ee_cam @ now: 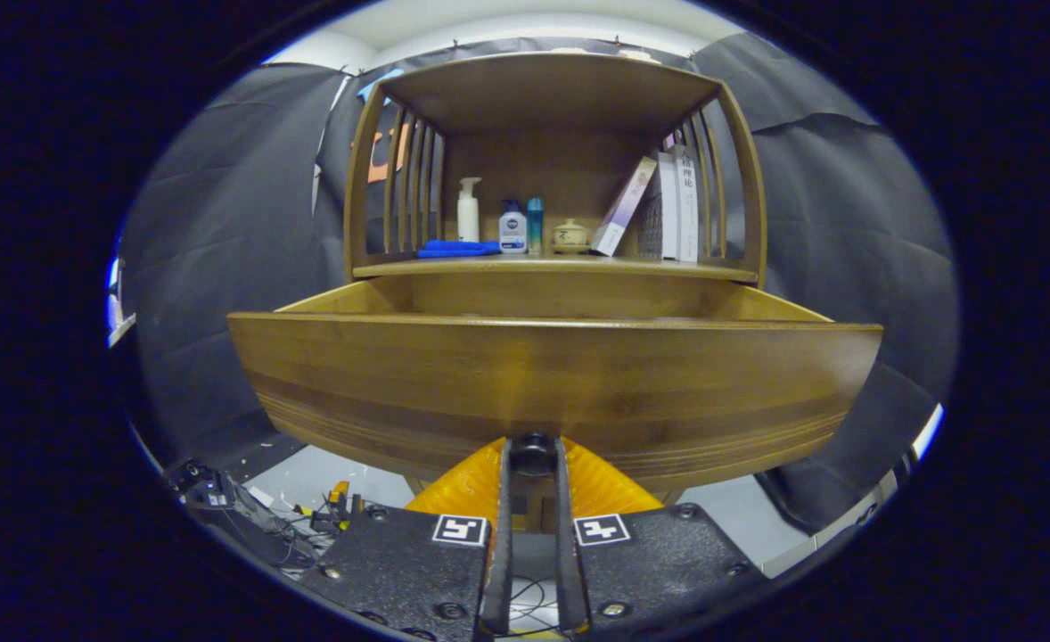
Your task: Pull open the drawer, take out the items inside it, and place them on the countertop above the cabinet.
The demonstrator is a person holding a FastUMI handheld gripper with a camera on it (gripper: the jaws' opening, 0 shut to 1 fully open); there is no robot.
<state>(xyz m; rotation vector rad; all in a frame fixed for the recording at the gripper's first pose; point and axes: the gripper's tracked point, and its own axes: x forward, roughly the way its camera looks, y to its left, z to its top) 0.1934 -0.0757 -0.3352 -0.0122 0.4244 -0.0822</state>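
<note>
We see the fingers (533, 456) clenched on the dark knob (533, 448) at the lower edge of the drawer (552, 374) front, which stands pulled out toward us beneath the countertop (552, 266) (bottles, books there).

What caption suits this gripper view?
Gripper shut on the knob of a pulled-open wooden drawer.

Brown wooden drawer (552, 383) showing striped grain, lighter lines running along its lower front. On the brown shelf (552, 266) are sitting a blue cloth (456, 249), a white pump bottle (468, 211), a teal tube (535, 226) and white books (678, 207).
</note>
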